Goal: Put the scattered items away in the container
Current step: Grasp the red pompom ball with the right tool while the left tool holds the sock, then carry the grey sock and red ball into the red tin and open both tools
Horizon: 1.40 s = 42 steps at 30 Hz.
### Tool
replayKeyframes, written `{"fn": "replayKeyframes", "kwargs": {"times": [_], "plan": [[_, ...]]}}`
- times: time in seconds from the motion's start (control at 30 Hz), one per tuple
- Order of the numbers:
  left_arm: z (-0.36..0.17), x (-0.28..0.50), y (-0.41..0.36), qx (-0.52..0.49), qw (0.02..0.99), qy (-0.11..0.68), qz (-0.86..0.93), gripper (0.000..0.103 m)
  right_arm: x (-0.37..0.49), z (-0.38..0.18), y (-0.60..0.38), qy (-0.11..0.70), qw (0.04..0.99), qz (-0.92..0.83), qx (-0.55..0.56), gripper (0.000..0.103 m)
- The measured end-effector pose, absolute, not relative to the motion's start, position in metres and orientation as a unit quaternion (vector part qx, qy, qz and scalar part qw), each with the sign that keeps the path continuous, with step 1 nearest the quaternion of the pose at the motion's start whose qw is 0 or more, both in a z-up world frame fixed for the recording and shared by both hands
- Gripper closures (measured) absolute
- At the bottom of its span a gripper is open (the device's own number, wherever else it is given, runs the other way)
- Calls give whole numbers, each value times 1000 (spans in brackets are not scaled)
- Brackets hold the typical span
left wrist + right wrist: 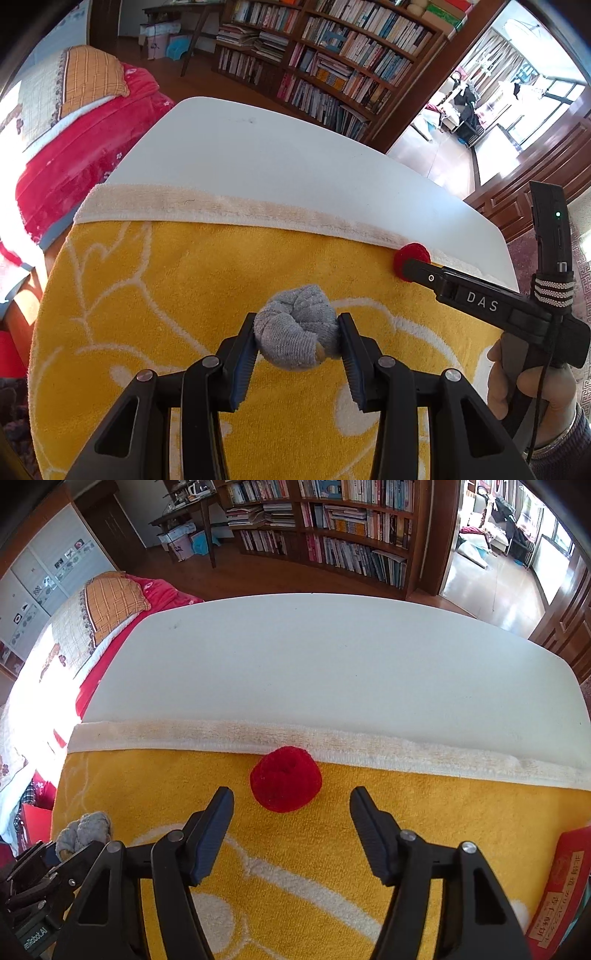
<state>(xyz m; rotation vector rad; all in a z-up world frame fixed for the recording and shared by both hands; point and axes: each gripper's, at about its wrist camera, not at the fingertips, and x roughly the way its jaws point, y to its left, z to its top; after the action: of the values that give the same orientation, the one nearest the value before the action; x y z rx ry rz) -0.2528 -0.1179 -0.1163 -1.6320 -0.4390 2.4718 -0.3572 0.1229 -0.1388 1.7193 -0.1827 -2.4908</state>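
The left gripper has its jaws pinched tight on a grey rolled sock, the blue-edged pads pressing into both sides of the bundle, which sits just above the yellow towel. From the right wrist view that same grey bundle shows at the lower left edge, caught in the left tool's black frame. Over on the other side, the right gripper points down at the towel with its jaws spread wide and nothing between the pads. Just ahead of the fingertips lies a red knitted ball, resting on the yellow towel right against its cream border strip; the fingertips stand to either side and a little short of it, not touching. In the left wrist view the red ball peeks out behind the tip of the right tool, and a hand wraps around that tool's handle, a dark sleeve at the wrist. The towel covers the near part of a white table, the far part bare. At the lower right edge of the right wrist view there is a red box with printed characters, only partly in frame, so whether it is the container is hard to tell. Behind the table stands a bookshelf, and a bed with a red blanket lies off to the left.
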Motion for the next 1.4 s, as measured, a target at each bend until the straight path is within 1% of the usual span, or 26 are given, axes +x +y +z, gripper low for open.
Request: {"fn": "replayKeyframes", "kwargs": {"times": [0.03,0.07,0.1,0.2,0.3,0.57,0.73,0.87,0.93,1.13,1.27,1.4], "plan": [[-117,-250,-120,-546,72,-150,821,59,-359,-141,122,-56,52,-820,567,38],[-117,-247,-122,-548,70,-153,819,59,-361,-143,120,-49,49,-819,569,44],[-116,-247,-120,-549,69,-155,818,59,-362,-145,119,-45,50,-817,572,52],[-113,-244,-116,-550,68,-151,819,59,-362,-147,118,-42,59,-814,576,66],[-110,-240,-109,-550,70,-146,819,59,-349,-136,120,-29,62,-822,566,70],[-93,-234,-62,-546,101,-130,822,59,-294,-82,166,-54,59,-851,520,70],[-77,-226,-5,-540,138,-111,823,59,-249,-52,229,-92,19,-864,495,70],[-67,-214,47,-541,173,-103,817,59,-213,-34,285,-86,-22,-875,477,70],[-62,-208,75,-541,190,-94,814,59,-198,-29,316,-86,-44,-875,473,70],[-47,-194,156,-537,228,-73,809,59,-160,-19,402,-124,-103,-873,460,70],[-43,-195,203,-535,245,-66,806,59,-141,-19,441,-139,-118,-871,457,70],[-44,-199,245,-535,256,-55,804,59,-132,-25,464,-148,-113,-866,463,70]]}}
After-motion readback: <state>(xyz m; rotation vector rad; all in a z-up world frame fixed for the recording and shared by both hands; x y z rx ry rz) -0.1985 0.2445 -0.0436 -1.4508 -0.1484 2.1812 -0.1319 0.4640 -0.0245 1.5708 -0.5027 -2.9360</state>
